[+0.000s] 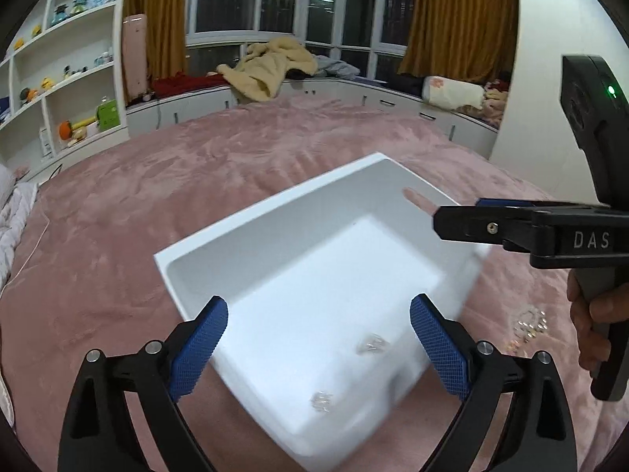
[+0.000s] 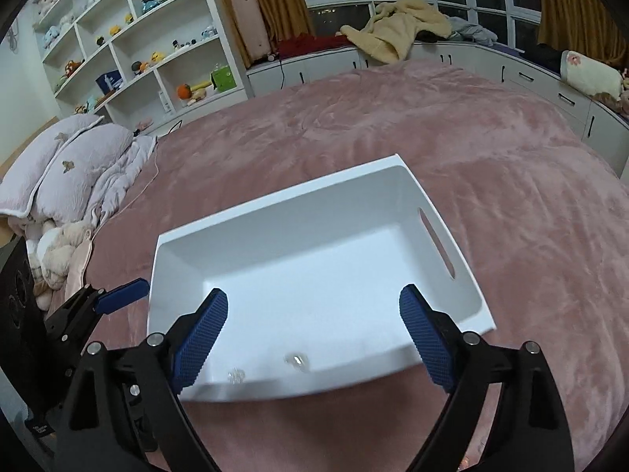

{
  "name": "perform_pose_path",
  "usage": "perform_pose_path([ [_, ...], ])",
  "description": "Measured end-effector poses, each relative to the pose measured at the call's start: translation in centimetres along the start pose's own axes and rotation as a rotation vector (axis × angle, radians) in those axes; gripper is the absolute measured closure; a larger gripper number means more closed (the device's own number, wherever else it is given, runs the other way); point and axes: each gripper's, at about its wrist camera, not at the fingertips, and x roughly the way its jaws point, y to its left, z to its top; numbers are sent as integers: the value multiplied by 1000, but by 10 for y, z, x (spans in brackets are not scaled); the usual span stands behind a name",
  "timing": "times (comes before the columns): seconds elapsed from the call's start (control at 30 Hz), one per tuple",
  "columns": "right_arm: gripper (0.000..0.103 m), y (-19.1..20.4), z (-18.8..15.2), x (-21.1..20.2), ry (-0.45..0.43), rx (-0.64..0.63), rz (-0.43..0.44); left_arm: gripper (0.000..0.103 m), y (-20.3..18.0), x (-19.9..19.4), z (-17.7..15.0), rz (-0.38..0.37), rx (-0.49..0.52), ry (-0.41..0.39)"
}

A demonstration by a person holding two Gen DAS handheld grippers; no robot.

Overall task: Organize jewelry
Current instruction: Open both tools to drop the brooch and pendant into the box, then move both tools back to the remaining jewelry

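My left tongs (image 1: 318, 348) stand wide, nothing between the blue pads (image 1: 198, 348); they hang over the near end of the white bin (image 1: 275, 212), apart from its floor. My right tongs (image 2: 313, 336) are just as wide and just as empty, poised over the same bin from its other side; in the left view I see them edge-on, so from there I cannot judge their gap, and a hand (image 1: 597, 326) wraps the grey handle below them.

The bin sits on the pink bedspread (image 1: 157, 196), open at the top, with a slot handle (image 2: 436, 242) cut in one short wall; it looks slightly blurred in both views.

Two small glittering pieces lie on its floor at the near end: one piece of jewelry (image 1: 370, 344) further in, a second piece (image 1: 321, 400) closer to the near wall; they are apart from each other and touch neither pair of tongs; too small and blurred for me to say what kind they are.

More jewelry (image 1: 528, 324) lies loose on the bedspread outside the bin, just beside the hand; a pale string of beads, as far as I can tell.
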Motion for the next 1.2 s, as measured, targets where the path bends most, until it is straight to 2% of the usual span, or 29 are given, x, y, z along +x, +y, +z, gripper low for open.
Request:
perform_pose_path([
  [0.23, 12, 3, -16, -23, 8, -50, -49, 8, -33, -18, -7, -35, 75, -14],
  [0.6, 11, -51, -54, -78, -11, 25, -152, 8, -88, -38, -24, -118, 161, -28],
  [0.97, 11, -109, -100, -124, -38, 102, -211, 8, -153, -25, -55, -191, 251, 22],
  [1.2, 11, -145, -132, -131, -32, 152, -226, 8, -192, -2, -82, -227, 312, 77],
])
